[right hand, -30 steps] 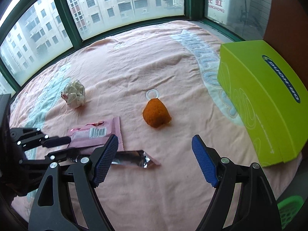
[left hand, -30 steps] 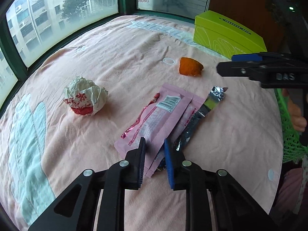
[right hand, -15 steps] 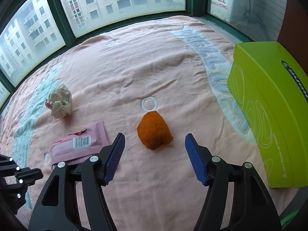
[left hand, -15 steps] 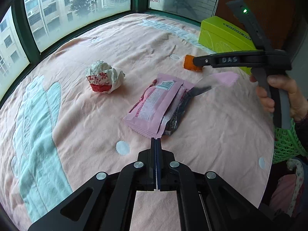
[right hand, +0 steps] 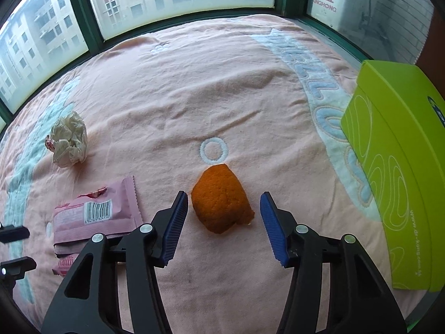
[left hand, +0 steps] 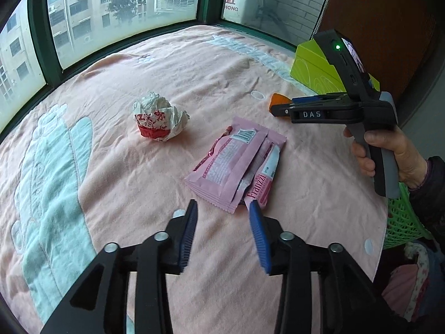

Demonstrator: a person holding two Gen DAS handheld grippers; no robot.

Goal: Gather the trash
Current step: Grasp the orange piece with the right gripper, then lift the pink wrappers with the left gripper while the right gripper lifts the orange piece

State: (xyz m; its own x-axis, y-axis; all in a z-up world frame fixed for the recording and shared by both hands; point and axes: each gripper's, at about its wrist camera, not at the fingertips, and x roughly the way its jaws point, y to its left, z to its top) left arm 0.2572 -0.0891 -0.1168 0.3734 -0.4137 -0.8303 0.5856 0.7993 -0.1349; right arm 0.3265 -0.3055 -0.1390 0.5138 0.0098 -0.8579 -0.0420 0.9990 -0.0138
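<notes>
A piece of orange peel [right hand: 221, 199] lies on the pink blanket, between the open blue-padded fingers of my right gripper [right hand: 224, 204]; whether they touch it I cannot tell. In the left wrist view the peel [left hand: 279, 100] is mostly hidden behind the right gripper [left hand: 274, 109]. Pink snack wrappers [left hand: 237, 164] lie in a stack just ahead of my open, empty left gripper [left hand: 222, 213]; they also show in the right wrist view [right hand: 96, 214]. A crumpled white-and-red paper ball [left hand: 160, 119] lies to the left, also in the right wrist view [right hand: 69, 139].
A lime green box [right hand: 400, 167] stands at the blanket's right side. A green mesh basket [left hand: 403, 222] sits beyond the right edge, by the person's hand. Green-framed windows [right hand: 83, 16] border the far side.
My left gripper shut, pulled back from the wrappers, then opened again; the silver wrapper is no longer in view. My right gripper moved forward so its open fingers flank the orange peel.
</notes>
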